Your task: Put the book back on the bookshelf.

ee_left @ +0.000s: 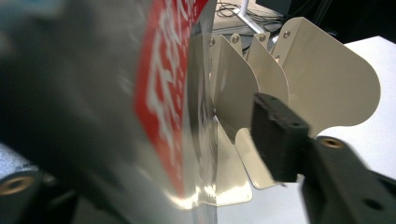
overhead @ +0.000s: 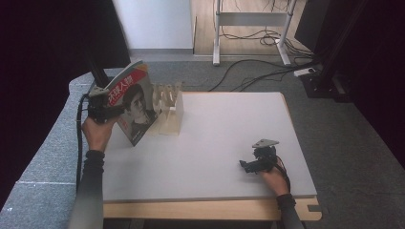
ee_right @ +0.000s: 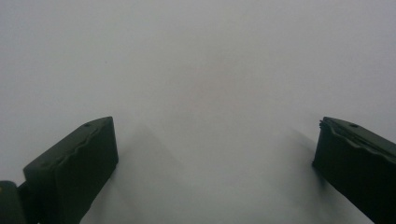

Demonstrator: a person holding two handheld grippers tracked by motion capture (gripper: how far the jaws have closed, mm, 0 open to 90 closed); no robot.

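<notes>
At the far left corner of the pale grey desk (overhead: 215,143), the left claw (overhead: 111,110) is clamped on a glossy magazine with a red masthead and a portrait on its cover (overhead: 133,102), held upright and slightly tilted, its lower corner at or just above the desk surface and its far edge just beside the cream metal file rack with curved dividers (overhead: 171,109). From the left gripper view the glossy red-and-white cover (ee_left: 173,93) stands edge-on between the jaws, one black pad pressed to its near face, with the rack's dividers (ee_left: 322,84) close behind. Such a magazine is probably light but floppy: thin, slick pages that bow and fan open if gripped near a loose corner, and the shiny cover may slide in the pads. A hold close to the spine, about mid-height, should keep it flattest while it is steered into a slot between the dividers; the rack looks light enough to shift if nudged. On the near right of the desk the right claw (overhead: 250,165) rests low, and in the right gripper view its jaws stand wide apart over bare desk (ee_right: 201,70), holding nothing.
</notes>
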